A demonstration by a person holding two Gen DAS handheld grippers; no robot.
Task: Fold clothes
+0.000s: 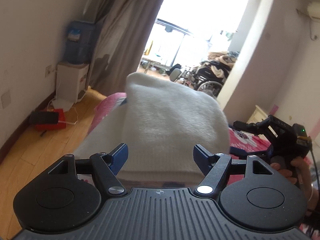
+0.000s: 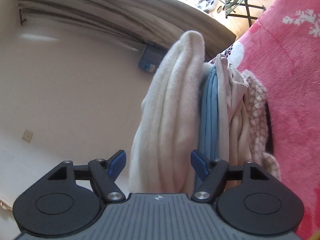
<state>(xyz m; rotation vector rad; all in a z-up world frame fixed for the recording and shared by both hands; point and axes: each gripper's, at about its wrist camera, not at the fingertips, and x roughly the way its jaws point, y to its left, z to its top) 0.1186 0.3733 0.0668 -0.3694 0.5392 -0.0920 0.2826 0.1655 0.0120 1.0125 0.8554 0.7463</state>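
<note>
Nearest in the left wrist view, the left gripper [image 1: 161, 156] has its blue-padded jaws spread wide on either side of a folded white fleece garment [image 1: 172, 120]; the pads look just clear of the cloth, so nothing is clenched. The garment is thick, fuzzy and cream-white, folded into a rounded block with its layered edge facing the camera. In the right wrist view, which is rolled sideways, the right gripper [image 2: 158, 161] also stands released, its pads flanking the same garment [image 2: 176, 108] without pressing it. There the fleece shows as several soft rolled layers, topping a stack of folded clothes [image 2: 224, 108]: blue, beige, then a nubbly pink knit. The stack lies on a pink floral blanket [image 2: 290, 80]. Farther off hang a grey-brown curtain [image 1: 124, 30] and a bright doorway.
</note>
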